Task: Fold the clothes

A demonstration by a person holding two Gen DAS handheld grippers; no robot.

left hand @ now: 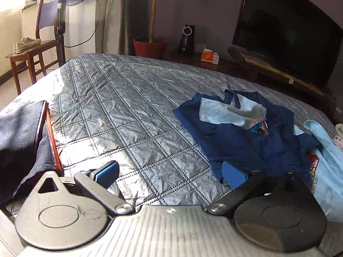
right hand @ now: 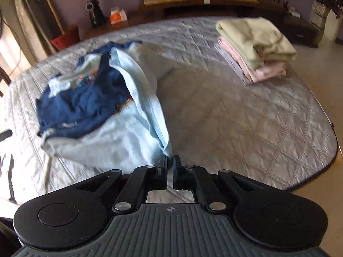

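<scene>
A navy and light-blue shirt (left hand: 240, 132) lies crumpled on the quilted grey bed (left hand: 120, 107), partly on top of a pale blue garment (left hand: 328, 171). My left gripper (left hand: 169, 171) stands open over the bedspread, its right pad close to the navy shirt's near edge, nothing between the pads. In the right wrist view my right gripper (right hand: 169, 160) is shut on a pulled-up edge of the pale blue garment (right hand: 148, 98), which stretches away to the navy shirt (right hand: 85, 102). The view is blurred by motion.
A folded stack of pale green and pink clothes (right hand: 259, 47) sits at the bed's far right. A dark zippered bag (left hand: 23, 141) lies at the left edge. Beyond the bed stand a TV (left hand: 287, 34), a potted plant (left hand: 150, 47), a fan and a chair (left hand: 32, 49) with shoes.
</scene>
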